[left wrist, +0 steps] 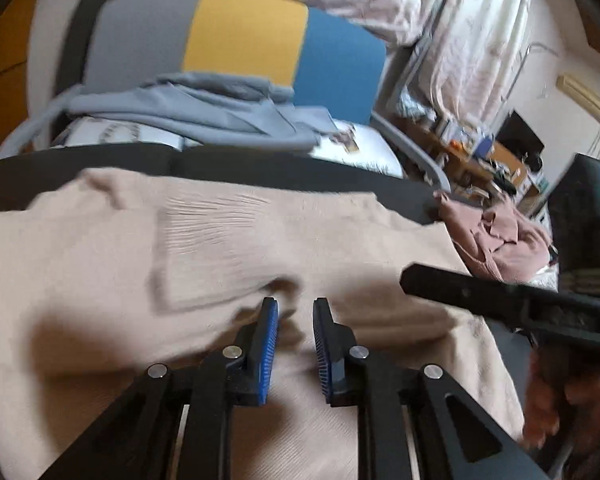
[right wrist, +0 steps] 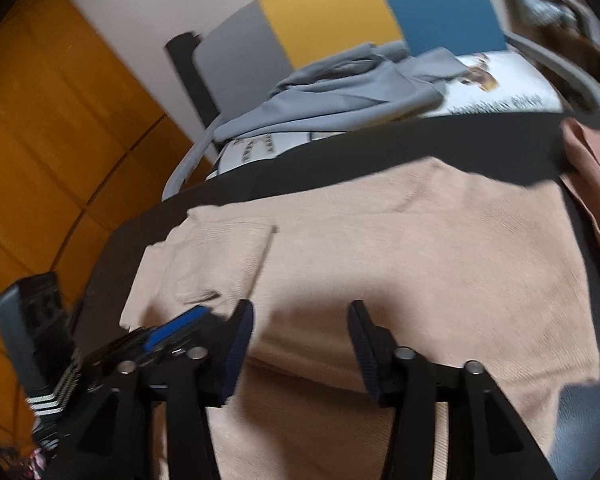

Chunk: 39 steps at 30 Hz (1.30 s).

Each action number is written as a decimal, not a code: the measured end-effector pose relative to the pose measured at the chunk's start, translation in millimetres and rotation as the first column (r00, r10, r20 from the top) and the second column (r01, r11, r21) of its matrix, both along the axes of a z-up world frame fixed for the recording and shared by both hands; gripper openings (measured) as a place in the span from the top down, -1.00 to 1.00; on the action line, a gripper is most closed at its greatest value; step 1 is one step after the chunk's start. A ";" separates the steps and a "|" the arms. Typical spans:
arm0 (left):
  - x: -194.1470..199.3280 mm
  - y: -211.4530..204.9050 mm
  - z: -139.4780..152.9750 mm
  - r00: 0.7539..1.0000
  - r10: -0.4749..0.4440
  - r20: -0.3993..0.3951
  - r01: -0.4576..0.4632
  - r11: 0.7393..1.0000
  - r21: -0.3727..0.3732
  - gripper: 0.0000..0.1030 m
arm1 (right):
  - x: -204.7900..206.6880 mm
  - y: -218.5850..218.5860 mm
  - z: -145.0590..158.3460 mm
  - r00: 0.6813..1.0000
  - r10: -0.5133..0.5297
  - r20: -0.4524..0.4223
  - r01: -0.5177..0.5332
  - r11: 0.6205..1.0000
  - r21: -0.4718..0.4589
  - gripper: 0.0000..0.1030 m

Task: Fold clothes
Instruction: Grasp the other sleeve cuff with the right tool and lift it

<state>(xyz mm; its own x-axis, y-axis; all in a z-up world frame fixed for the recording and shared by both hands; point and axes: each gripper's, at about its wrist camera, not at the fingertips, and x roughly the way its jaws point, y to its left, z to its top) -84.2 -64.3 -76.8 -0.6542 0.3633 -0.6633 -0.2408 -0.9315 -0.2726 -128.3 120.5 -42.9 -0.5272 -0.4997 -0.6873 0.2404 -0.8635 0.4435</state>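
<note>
Both grippers are black linkage frames with silver pivot screws: the left gripper [left wrist: 296,320] carries bright blue ribbed pads, the right gripper [right wrist: 301,332] dark navy ones.

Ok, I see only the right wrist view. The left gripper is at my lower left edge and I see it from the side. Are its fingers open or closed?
Observer: Open. In the left wrist view the left gripper shows a narrow gap between its fingers, over the beige sweater.
Operator: And the pink cloth at my right edge, is it folded?
Observer: No. The pink garment lies in a crumpled heap next to the sweater's far right corner.
Operator: Is there something behind that heap?
Observer: Yes, a cluttered wooden desk stands farther back in the room.
</note>
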 end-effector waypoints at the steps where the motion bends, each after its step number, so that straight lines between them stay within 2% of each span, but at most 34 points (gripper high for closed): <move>1: 8.5 -14.9 2.1 0.999 0.029 -0.015 -0.029 0.999 -0.020 0.66 | -1.2 -8.2 1.1 1.000 0.014 -0.009 -0.014 1.000 0.018 -0.10; 3: 17.9 -37.8 4.4 0.998 0.068 -0.013 -0.068 0.997 -0.048 0.66 | -3.6 -24.5 3.3 0.999 0.041 -0.027 -0.040 0.998 0.055 -0.10; 5: 26.6 -60.9 0.2 0.993 0.115 0.006 -0.114 0.991 -0.065 0.66 | -2.2 -49.0 8.7 0.992 0.100 -0.082 -0.086 0.984 0.157 -0.10; 7: 31.0 -78.3 -4.8 0.987 0.160 0.027 -0.158 0.985 -0.065 0.66 | 1.2 -75.4 13.6 0.976 0.167 -0.142 -0.122 0.953 0.279 -0.10; 8: 33.0 -86.7 -7.7 0.983 0.182 0.037 -0.180 0.982 -0.055 0.66 | 2.8 -92.7 14.1 0.961 0.221 -0.169 -0.148 0.920 0.363 -0.10; 9: 34.7 -94.1 -9.0 0.979 0.199 0.050 -0.197 0.980 -0.041 0.66 | 4.3 -113.9 10.6 0.943 0.284 -0.175 -0.171 0.862 0.477 -0.10; 11: 37.9 -103.5 -14.5 0.972 0.223 0.078 -0.222 0.975 -0.017 0.66 | 4.9 -145.1 -2.1 0.910 0.381 -0.163 -0.193 0.736 0.649 -0.08; 13: 41.4 -109.4 -19.8 0.967 0.235 0.097 -0.236 0.972 0.005 0.66 | 3.5 -164.6 -13.5 0.876 0.450 -0.171 -0.198 0.661 0.724 0.19; 14: 42.9 -111.2 -21.3 0.966 0.237 0.102 -0.240 0.971 0.014 0.66 | -0.7 -166.1 -14.6 0.878 0.446 -0.174 -0.192 0.660 0.726 0.64; 15: 40.8 -112.4 -21.3 0.966 0.235 0.105 -0.238 0.971 0.019 0.66 | -5.0 -167.0 -15.4 0.880 0.440 -0.176 -0.186 0.662 0.726 0.85; 17: 34.1 -114.7 -20.2 0.967 0.228 0.110 -0.233 0.972 0.026 0.66 | -13.4 -154.0 -5.3 0.908 0.373 -0.189 -0.165 0.735 0.658 0.85; 19: 27.5 -116.9 -19.1 0.968 0.222 0.115 -0.227 0.973 0.033 0.66 | -18.8 -126.0 15.9 0.938 0.280 -0.205 -0.140 0.846 0.515 0.85; 21: 20.8 -119.2 -18.1 0.969 0.215 0.120 -0.221 0.974 0.041 0.66 | -24.9 -99.8 35.9 0.961 0.186 -0.203 -0.106 0.931 0.350 0.86; 22: 17.4 -120.4 -17.5 0.970 0.212 0.123 -0.218 0.975 0.044 0.66 | -28.3 -87.9 45.0 0.970 0.142 -0.196 -0.087 0.961 0.262 0.86; 24: 10.8 -122.6 -16.5 0.970 0.205 0.128 -0.213 0.976 0.052 0.66 | -31.2 -64.4 63.6 0.982 0.066 -0.178 -0.054 0.996 0.069 0.87; 28: -7.5 -126.9 -17.8 0.965 0.224 0.135 -0.227 0.974 0.003 0.66 | -29.6 -35.6 92.8 0.977 -0.035 -0.208 0.017 0.996 -0.088 0.87; 30: -17.0 -130.5 -17.7 0.961 0.243 0.132 -0.242 0.970 -0.023 0.66 | -28.8 -30.6 98.8 0.972 -0.044 -0.232 0.030 0.998 -0.064 0.87; 32: -24.8 -144.9 -16.7 0.945 0.303 0.125 -0.306 0.952 0.006 0.66 | -27.6 -28.4 94.4 0.971 -0.049 -0.233 0.043 0.999 -0.030 0.87; 34: -27.3 -164.7 -17.7 0.914 0.381 0.136 -0.393 0.916 0.079 0.66 | -27.6 -19.9 78.1 0.977 -0.072 -0.201 0.071 0.997 -0.015 0.87; 37: -17.8 -182.4 -24.3 0.887 0.437 0.152 -0.457 0.877 0.148 0.66 | -26.7 -4.2 42.4 0.985 -0.109 -0.131 0.115 0.992 0.042 0.87; 39: -10.5 -193.4 -29.0 0.868 0.468 0.164 -0.494 0.848 0.191 0.66 | -33.0 12.1 7.4 0.990 -0.134 -0.037 0.136 0.989 0.052 0.87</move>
